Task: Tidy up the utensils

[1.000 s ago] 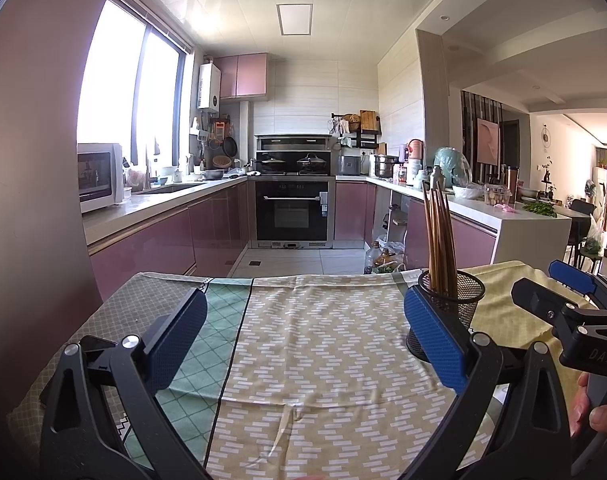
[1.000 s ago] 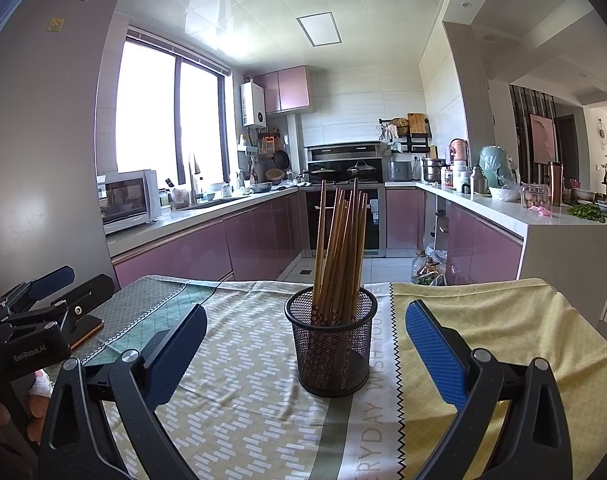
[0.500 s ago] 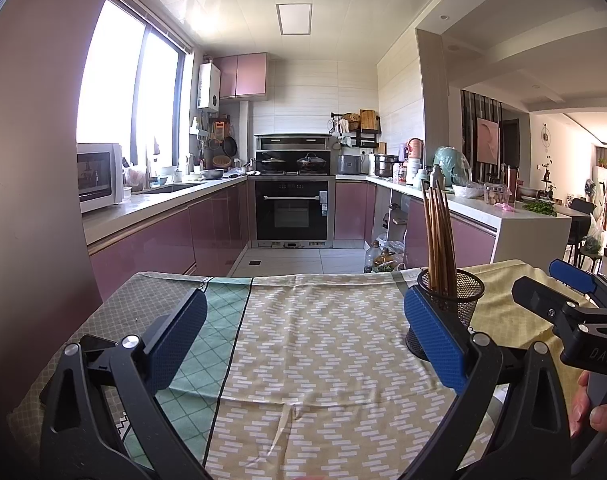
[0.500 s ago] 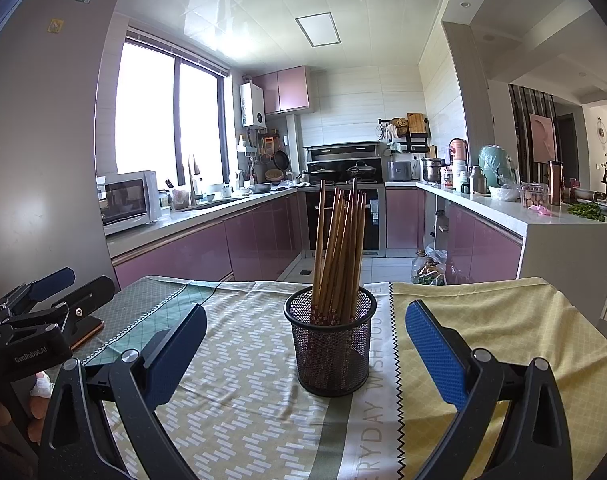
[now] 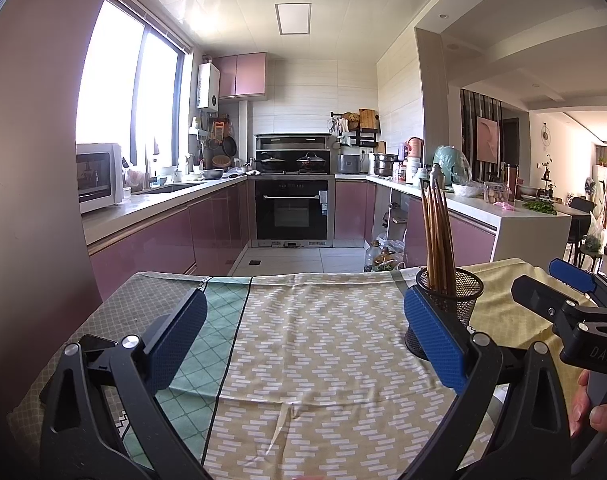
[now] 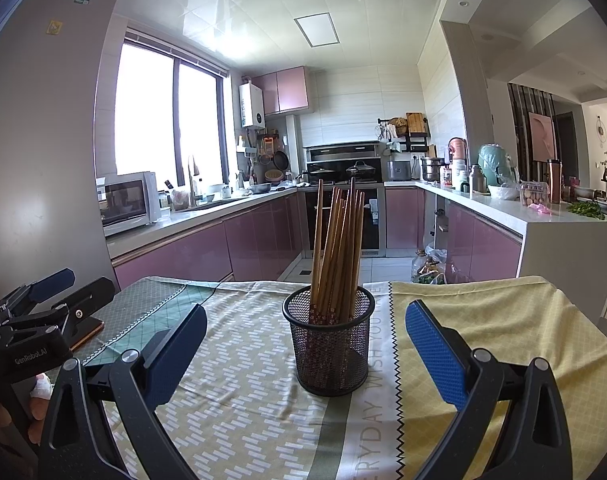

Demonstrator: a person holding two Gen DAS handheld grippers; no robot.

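A black mesh holder [image 6: 330, 350] stands upright on the patterned tablecloth, with several brown chopsticks [image 6: 337, 252] standing in it. My right gripper [image 6: 303, 346] is open and empty, its blue pads either side of the holder, a little nearer than it. My left gripper [image 5: 303, 338] is open and empty over bare cloth. In the left wrist view the holder [image 5: 451, 300] sits behind the right pad, and the right gripper [image 5: 559, 292] shows at the far right.
The table's cloth [image 6: 239, 380] has green, beige and yellow panels. A flat orange-edged object [image 6: 88, 330] lies at the left edge beside the left gripper [image 6: 51, 300]. Kitchen counters [image 5: 155, 204] and an oven [image 5: 291, 210] stand beyond the table.
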